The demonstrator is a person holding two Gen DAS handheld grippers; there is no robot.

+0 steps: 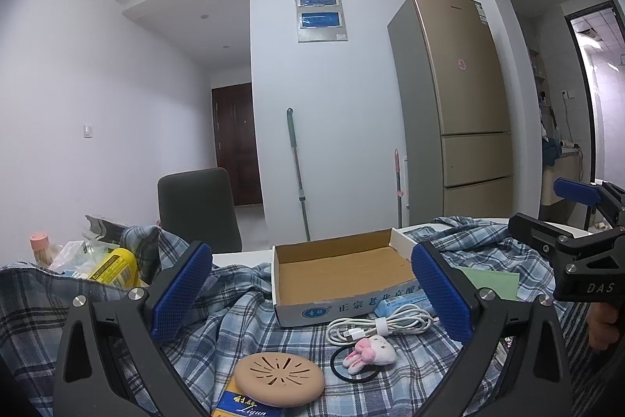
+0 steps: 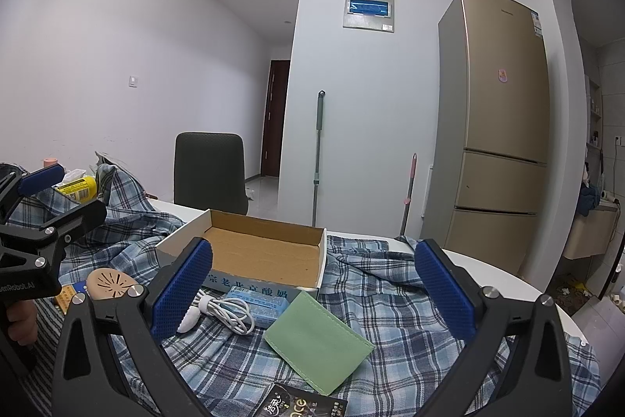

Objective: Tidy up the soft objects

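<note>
hovering over the plaid cloth (image 1: 242,323), your left gripper (image 1: 312,303) has its jaws spread wide with nothing between them, and your right gripper (image 2: 314,294) is likewise released and empty. ahead of the left jaws, past their tips, sits the open cardboard box (image 1: 340,268), which looks like the likely place for the soft things. between the left jaws and closest to you lies the round tan pad (image 1: 279,380), resting partly on a blue and yellow packet (image 1: 238,407); just beyond it, toward the right finger, is the small plush bunny (image 1: 371,352) on its black hair tie (image 1: 353,368), and beyond that the coiled white cable (image 1: 381,327). the bunny should be light and squashy, so pinch its body, not the thin band, which may slip. the pad looks flexible and flat; take it by its near rim, since the packet lifts that edge a little. between the right jaws lies the green cloth square (image 2: 318,342), thin and limp, so grab a corner or bunch it first. the blue tissue pack (image 2: 259,301) sits against the box front near the right gripper's left finger. the box walls are low, so carrying things over them should be easy, but the wrinkled cloth could snag your fingertips if you dig too low. room above the box looks open.
</note>
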